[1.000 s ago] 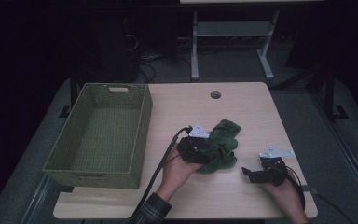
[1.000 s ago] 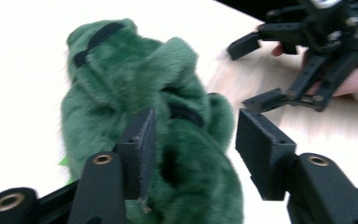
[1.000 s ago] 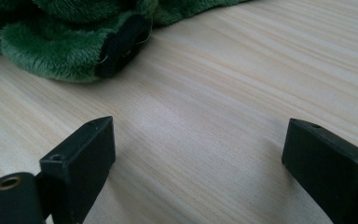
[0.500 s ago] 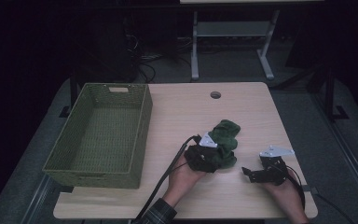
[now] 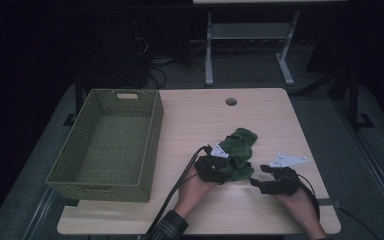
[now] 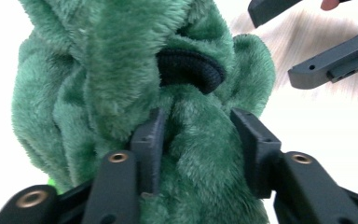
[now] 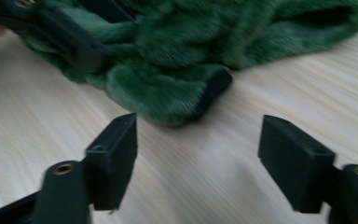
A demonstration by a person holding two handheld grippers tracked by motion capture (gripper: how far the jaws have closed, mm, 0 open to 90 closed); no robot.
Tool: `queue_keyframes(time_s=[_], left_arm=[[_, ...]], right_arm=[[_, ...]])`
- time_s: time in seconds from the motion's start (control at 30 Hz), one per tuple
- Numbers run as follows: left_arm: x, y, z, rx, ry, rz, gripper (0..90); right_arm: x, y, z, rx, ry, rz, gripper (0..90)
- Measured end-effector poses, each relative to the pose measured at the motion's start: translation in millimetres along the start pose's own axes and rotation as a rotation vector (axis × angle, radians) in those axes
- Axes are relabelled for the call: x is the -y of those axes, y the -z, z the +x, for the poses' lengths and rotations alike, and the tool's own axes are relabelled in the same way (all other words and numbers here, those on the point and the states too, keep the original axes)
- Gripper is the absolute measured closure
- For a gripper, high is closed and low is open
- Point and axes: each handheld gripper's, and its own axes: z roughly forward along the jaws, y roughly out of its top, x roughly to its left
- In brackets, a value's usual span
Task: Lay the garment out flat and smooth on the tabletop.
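Note:
A fuzzy green cloth (image 5: 240, 145) lies bunched on the wooden table (image 5: 200, 120), right of centre. My left gripper (image 5: 220, 168) sits at its near left edge. In the left gripper view the jaws (image 6: 203, 140) pinch a thick fold of the green cloth (image 6: 98, 70), just below a black trim piece (image 6: 189, 70). My right gripper (image 5: 261, 178) rests on the table just right of the cloth. Its jaws (image 7: 198, 144) stand wide apart with bare wood between them, a little short of the cloth's edge (image 7: 168, 93).
A green woven basket (image 5: 152, 135) with nothing in it stands along the table's left side. A round cable hole (image 5: 231, 102) is at the back centre. Each gripper trails a black cable toward the front edge. Dark floor and a metal stand lie beyond.
My left gripper has slid slightly toward the person and to the right, deeper into the cloth's near edge. The right gripper has hardly moved.

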Motion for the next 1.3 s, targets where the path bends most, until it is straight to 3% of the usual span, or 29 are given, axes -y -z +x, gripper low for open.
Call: queue_keyframes(time_s=[0.27,0.3,0.33,0.37,0.4,0.53,0.77,1.0,1.3], left_arm=[[-2.2,7.0,-0.9,0.031,0.006,-0.037,74.2],[-2.6,8.2,-1.2,0.034,0.003,-0.039,74.4],[-2.8,9.1,-1.4,0.037,0.003,-0.042,74.4],[-3.2,10.4,-2.1,0.041,0.009,-0.052,74.3],[-3.6,13.0,-1.7,0.044,-0.001,-0.05,74.2],[-5.3,23.8,-1.3,0.057,0.009,-0.084,74.2],[-4.4,50.7,6.0,0.061,0.016,-0.124,74.7],[1.9,66.5,10.6,0.051,0.017,-0.142,75.2],[24.4,79.2,16.9,0.048,0.047,-0.148,75.9]], right_arm=[[-4.3,-10.2,-0.1,-0.038,-0.007,0.023,46.1],[-6.0,-13.0,-1.9,-0.046,0.004,0.019,53.8],[-6.0,-13.0,-1.9,-0.046,0.004,0.019,53.8],[-7.0,-13.5,-1.7,-0.05,-0.002,0.022,59.6],[-9.3,-13.8,-1.9,-0.041,0.021,0.015,70.8],[-12.3,-11.0,-1.7,-0.032,0.031,0.011,77.5],[-13.7,3.3,-4.8,0.006,0.035,-0.022,79.6],[-14.3,15.4,-7.7,0.045,0.047,-0.041,80.2],[-7.9,29.4,-14.7,0.072,0.031,-0.052,80.3]])
